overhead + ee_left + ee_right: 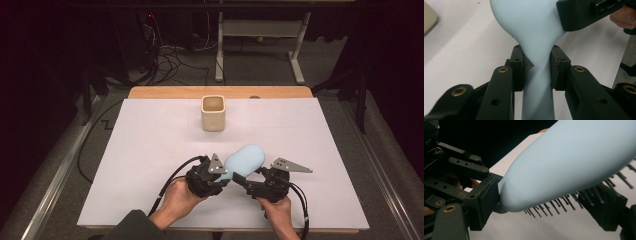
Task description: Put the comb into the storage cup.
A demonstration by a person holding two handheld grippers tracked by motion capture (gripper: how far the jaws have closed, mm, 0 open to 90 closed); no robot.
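Hairbrush (243, 161), pale blue, was up off the white table sheet (150, 165) at the near middle, caught between both tools. From the high view it ran slantwise, broad head away from the person, narrow handle down toward the left gripper (216, 178). A cream square cup (213, 113) stood well apart at the far side of the sheet, upright, mouth open.

The left gripper view gave what the overhead could not: the handle neck ran straight up between the two black jaws, both pads pressed against it, one on each side — clenched on the hairbrush (537, 50), no doubt. The head swelled out just beyond the fingertips, and the other tool's black jaw crossed its upper right edge, a bit of hand behind it.

The right gripper view added the underside: dark bristles (564, 205) stuck out beneath the smooth blue back (574, 162). The right gripper (245, 179) straddled the head, one jaw pad against the rounded edge at the left, the other among the bristle tips at the right, so it gripped the head across its width.
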